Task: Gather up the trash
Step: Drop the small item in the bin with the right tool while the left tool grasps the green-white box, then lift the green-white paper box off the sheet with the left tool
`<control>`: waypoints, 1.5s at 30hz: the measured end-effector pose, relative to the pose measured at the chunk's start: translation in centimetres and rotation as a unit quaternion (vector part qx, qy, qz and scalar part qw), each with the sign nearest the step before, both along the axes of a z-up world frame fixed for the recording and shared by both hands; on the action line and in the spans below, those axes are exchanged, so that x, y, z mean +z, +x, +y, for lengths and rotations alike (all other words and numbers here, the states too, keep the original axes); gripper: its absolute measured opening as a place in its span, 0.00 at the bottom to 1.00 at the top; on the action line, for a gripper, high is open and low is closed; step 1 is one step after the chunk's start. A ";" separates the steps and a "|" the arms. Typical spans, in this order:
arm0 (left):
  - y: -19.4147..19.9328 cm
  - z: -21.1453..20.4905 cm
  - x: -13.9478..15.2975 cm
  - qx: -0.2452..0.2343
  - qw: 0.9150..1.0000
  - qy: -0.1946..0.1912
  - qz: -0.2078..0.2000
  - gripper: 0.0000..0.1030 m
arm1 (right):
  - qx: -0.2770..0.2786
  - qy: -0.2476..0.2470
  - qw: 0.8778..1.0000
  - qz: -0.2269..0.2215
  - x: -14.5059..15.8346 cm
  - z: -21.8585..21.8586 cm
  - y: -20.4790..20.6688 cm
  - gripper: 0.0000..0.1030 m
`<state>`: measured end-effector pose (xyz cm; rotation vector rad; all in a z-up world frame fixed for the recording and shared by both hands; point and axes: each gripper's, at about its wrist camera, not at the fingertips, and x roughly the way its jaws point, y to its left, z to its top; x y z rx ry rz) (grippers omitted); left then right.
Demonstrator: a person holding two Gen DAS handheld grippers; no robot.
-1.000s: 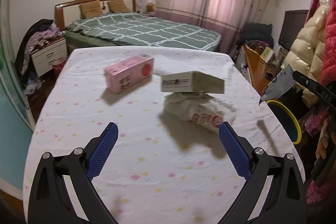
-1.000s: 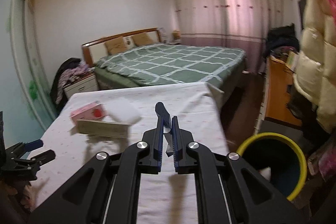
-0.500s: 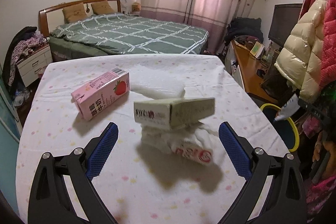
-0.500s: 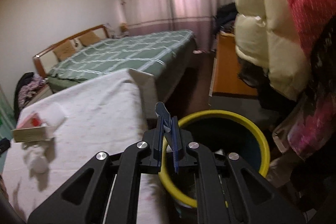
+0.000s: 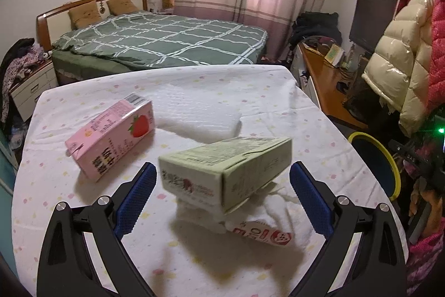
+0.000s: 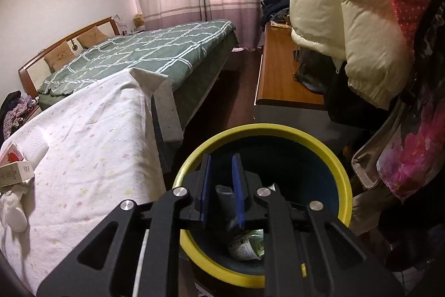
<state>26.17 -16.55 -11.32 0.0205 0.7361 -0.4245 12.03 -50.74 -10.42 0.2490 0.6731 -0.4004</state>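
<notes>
The left tongs [image 5: 221,192] stand wide open, holding nothing, their blue pads either side of the green carton [image 5: 225,176], which lies on a crumpled white wrapper with red print [image 5: 261,230] near the middle of the table [image 5: 194,263]. Left of the green carton and apart from it lies a pink strawberry milk carton [image 5: 111,139]; behind it sits a white folded paper towel [image 5: 194,116]. The green carton looks like light, thin cardboard, probably empty, so it should dent under a hard squeeze; taking it across its long side faces seems safest, though it perches unevenly and may slide off the soft wrapper. The wrapper is limp and would need pinching at a bunched fold. The right tongs [image 6: 222,191] hang over the yellow-rimmed bin [image 6: 343,180], parted a little with nothing clearly gripped between the pads; a dark wrapper [image 6: 226,202] and a green-printed package [image 6: 247,247] lie in the bin below. The bin stands right of the green carton, beyond the table's edge, with open cloth between them and hanging coats [image 6: 347,18] crowding its far side.
</notes>
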 end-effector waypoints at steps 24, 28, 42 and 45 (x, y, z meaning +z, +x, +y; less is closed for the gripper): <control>-1.4 -8.4 2.6 -0.110 0.992 0.064 -0.018 0.92 | 0.003 0.024 1.000 -0.016 -0.1 -1.0 -0.9 0.20; 1.8 -8.6 2.8 -0.128 0.988 0.082 0.014 0.92 | 0.004 0.027 1.000 -0.014 -0.2 -1.0 -0.8 0.22; 6.5 -11.1 -0.5 -0.185 0.963 0.159 0.111 0.92 | 0.007 0.037 0.999 -0.006 -0.8 -1.6 -0.3 0.24; 7.0 -11.4 -1.0 -0.185 0.961 0.167 0.118 0.92 | 0.007 0.036 0.999 -0.006 -0.7 -1.6 -0.3 0.24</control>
